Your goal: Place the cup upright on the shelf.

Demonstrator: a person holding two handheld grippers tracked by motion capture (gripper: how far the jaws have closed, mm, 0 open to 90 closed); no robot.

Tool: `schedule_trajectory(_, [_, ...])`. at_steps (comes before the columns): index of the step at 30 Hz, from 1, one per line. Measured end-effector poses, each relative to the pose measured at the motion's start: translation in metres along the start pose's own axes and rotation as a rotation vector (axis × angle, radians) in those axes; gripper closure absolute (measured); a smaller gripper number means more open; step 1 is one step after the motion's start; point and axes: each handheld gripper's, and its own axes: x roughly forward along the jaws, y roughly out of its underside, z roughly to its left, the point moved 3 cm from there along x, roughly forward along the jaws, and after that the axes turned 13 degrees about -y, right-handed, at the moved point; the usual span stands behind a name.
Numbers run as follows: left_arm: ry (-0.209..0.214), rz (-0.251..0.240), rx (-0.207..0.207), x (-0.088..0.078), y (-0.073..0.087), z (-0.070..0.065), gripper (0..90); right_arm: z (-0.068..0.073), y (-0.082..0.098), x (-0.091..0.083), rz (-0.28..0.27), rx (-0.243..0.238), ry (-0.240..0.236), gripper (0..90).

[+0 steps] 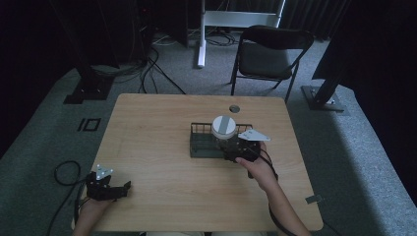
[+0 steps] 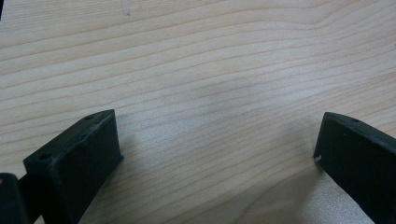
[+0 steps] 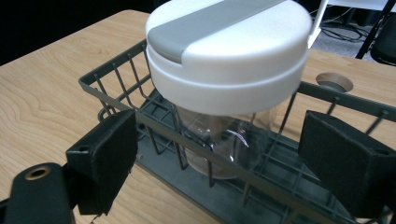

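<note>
- High view: my right gripper [image 1: 241, 147] sits at the wire basket [image 1: 199, 147] mid-bench [image 1: 147, 147]; the jar [image 1: 224, 129] stands inside. My left gripper [image 1: 109, 189] rests near-left, jaws wide apart, holding nothing.
- Left gripper view: bare wood between my jaws.
- Right gripper view: jaws spread wide, empty, straddling the basket rim [image 3: 196, 144]. Closing here might catch wire, tipping the white-lidded jar [image 3: 224, 79], apparently empty.

A dim lab or recording studio: a bare wooden surface [image 1: 162, 147] stands on grey carpet [image 1: 44, 132], black curtains hang at the far side, cables [image 1: 147, 69] trail across the floor, black stand bases [image 1: 86, 91] flank it, and a black folding chair [image 1: 270, 54] waits beyond.
</note>
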Motion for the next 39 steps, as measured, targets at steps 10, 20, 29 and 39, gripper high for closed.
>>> schedule_trajectory(10, [0.0,0.0,0.0,0.0,0.0,0.0,0.6,-0.001,0.006,-0.022,-0.027,-0.01,0.005,11.9])
schedule_trajectory(20, [0.0,0.0,0.0,0.0,0.0,0.0,0.6,-0.007,0.015,-0.038,-0.037,-0.01,0.027,11.9])
schedule_trajectory(29, [0.0,0.0,0.0,0.0,0.0,0.0,0.6,-0.013,0.026,-0.05,-0.044,-0.011,0.048,11.9])
schedule_trajectory(39, [0.0,0.0,0.0,0.0,0.0,0.0,0.6,-0.023,0.047,-0.055,-0.012,0.01,0.071,11.9])
